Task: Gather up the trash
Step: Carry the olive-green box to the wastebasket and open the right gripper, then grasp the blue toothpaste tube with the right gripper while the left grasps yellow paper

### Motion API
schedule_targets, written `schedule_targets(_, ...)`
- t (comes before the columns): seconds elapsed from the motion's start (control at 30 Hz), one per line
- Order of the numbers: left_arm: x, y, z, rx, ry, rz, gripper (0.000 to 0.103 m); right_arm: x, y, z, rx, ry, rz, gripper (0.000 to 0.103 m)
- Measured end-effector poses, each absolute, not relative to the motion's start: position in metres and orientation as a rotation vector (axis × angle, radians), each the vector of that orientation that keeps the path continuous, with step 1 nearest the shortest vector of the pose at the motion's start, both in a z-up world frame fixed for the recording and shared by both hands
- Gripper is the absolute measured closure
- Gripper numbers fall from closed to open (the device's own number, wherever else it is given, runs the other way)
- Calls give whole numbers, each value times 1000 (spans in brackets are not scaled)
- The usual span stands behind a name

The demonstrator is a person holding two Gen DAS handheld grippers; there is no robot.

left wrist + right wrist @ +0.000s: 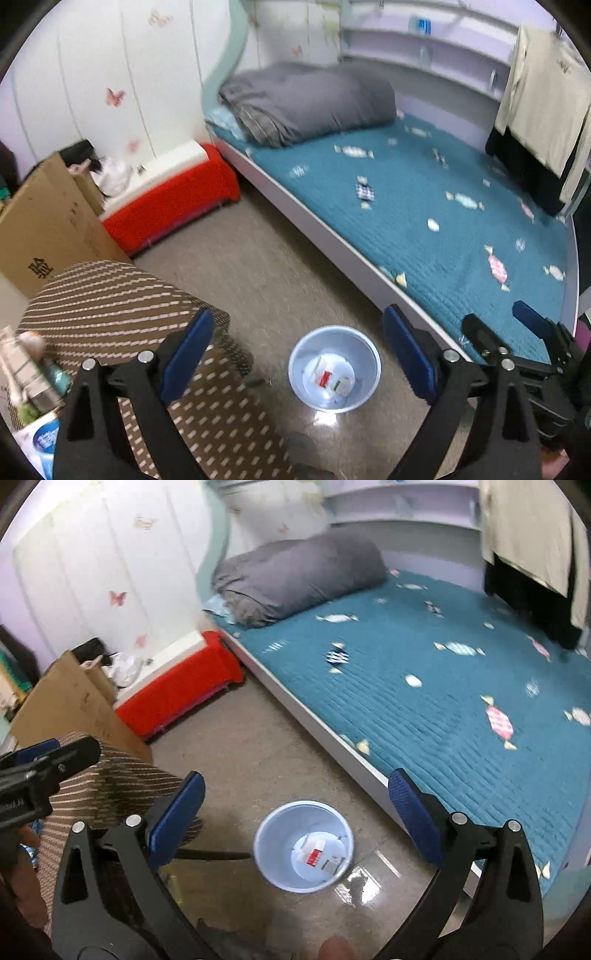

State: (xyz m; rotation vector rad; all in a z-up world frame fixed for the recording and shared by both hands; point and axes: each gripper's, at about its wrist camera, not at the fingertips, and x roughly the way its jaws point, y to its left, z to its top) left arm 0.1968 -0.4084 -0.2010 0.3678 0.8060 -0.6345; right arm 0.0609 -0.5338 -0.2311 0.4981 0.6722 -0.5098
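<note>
Lying in the bin (334, 369) on the floor near the bed edge, the cartons (332, 376) look light and crushable, best pinched by a flap; both the left gripper (295, 363) and the right gripper (295, 819) hang spread, empty.

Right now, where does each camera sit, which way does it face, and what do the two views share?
Left wrist: on the left gripper, jaws open, angled down at the bin; the right gripper shows at its right.
Right wrist: on the right gripper, open, facing the same bin; the left gripper and a hand show at its left.
Shared: bin, bed, striped cushion, red box.
</note>
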Motion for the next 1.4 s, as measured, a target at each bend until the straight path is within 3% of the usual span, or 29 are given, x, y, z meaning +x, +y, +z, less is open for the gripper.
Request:
schedule_targets(0.37, 145, -300, -136, 237, 670, -570, 12, 62, -453, -151, 377, 607, -346, 6)
schedule_targets(0.73, 127, -173, -122, 135, 645, -421, 12, 84, -353, -135, 303, 640, -157, 6)
schedule_targets(1.07, 130, -56, -132, 29, 641, -193, 12, 112, -280, -147, 245, 716, -45, 6)
schedule_targets(1.4, 160, 52, -199, -75, 817, 96, 12, 150, -244, -179, 228, 820, -3, 6)
